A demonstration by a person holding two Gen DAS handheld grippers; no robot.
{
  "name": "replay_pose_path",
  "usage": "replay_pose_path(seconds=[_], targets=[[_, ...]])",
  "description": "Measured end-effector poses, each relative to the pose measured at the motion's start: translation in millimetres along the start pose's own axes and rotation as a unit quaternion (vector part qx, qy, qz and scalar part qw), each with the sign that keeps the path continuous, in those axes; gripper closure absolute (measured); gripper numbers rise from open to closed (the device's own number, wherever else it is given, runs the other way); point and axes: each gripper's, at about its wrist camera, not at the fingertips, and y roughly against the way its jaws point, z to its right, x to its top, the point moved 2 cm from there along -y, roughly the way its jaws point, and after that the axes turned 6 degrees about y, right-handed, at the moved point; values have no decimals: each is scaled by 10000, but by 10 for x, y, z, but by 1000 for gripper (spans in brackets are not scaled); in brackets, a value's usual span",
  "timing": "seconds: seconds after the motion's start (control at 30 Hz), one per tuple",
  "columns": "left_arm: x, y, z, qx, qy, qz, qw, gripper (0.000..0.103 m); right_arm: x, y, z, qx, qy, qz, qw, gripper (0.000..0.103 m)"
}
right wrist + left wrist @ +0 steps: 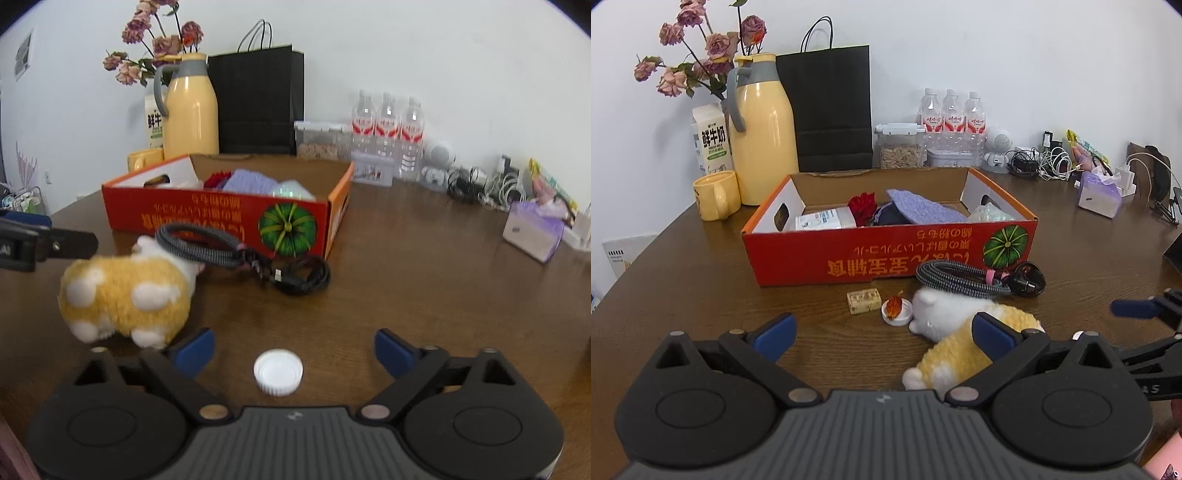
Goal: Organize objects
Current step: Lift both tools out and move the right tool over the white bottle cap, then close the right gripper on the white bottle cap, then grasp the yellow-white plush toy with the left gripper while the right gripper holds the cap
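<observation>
A red cardboard box (886, 258) stands mid-table and holds a purple knit piece (923, 210), a red flower and small packs. In front of it lie a coiled braided cable (960, 282), a yellow-and-white plush toy (945, 332), a small beige block (864, 302) and a white cap with an orange piece in it (897, 313). My left gripper (884, 334) is open just short of these, its right finger against the plush. My right gripper (294, 350) is open, with a white bottle cap (278, 371) on the table between its fingers, untouched. The plush toy (125, 295) lies to its left.
Along the back wall stand a yellow thermos (762, 129), a yellow mug (714, 195), a milk carton, a black paper bag (831, 110), a jar, three water bottles (953, 110) and tangled chargers. A purple tissue pack (535, 232) lies at the right. The table edge curves away at the left.
</observation>
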Motion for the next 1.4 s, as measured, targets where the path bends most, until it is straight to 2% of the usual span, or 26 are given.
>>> replay_pose_path(seconds=[0.07,0.23,0.3,0.33,0.37,0.57,0.7,0.9,1.1,1.27,1.3,1.4], targets=[[-18,15,-9,-1,26,1,10000,0,-40,-42,4,87,-68,-70,9999,33],[-33,40,-17,-5,31,16,10000,0,-102,-96,-11,179,-115,-118,9997,44],[-34,37,-14,-11,27,13,10000,0,-111,-82,-32,200,-86,-86,9997,58],[-35,34,-10,-13,25,13,10000,0,-100,-79,-43,208,-74,-75,9997,71],[-34,31,-8,-20,24,15,10000,0,-99,-73,-50,228,-56,-65,9997,75],[-38,26,24,-41,-14,18,10000,0,-77,-61,-36,270,-13,-33,9996,76],[-31,31,83,-108,-101,34,9999,0,12,1,-34,272,-15,148,9995,76],[-39,2,212,-327,-336,1,9989,0,186,46,-65,283,68,366,9989,76],[-123,-201,344,-519,-589,-279,9965,0,293,-8,-93,294,84,424,9986,76],[-175,-301,409,-826,-724,-356,9933,0,297,-38,-107,338,46,427,9985,75],[-194,-314,427,-874,-768,-386,9925,1,293,-45,-104,342,32,419,9985,75],[-259,-338,447,-1125,-820,-522,9889,21,274,-57,-96,347,2,404,9986,75]])
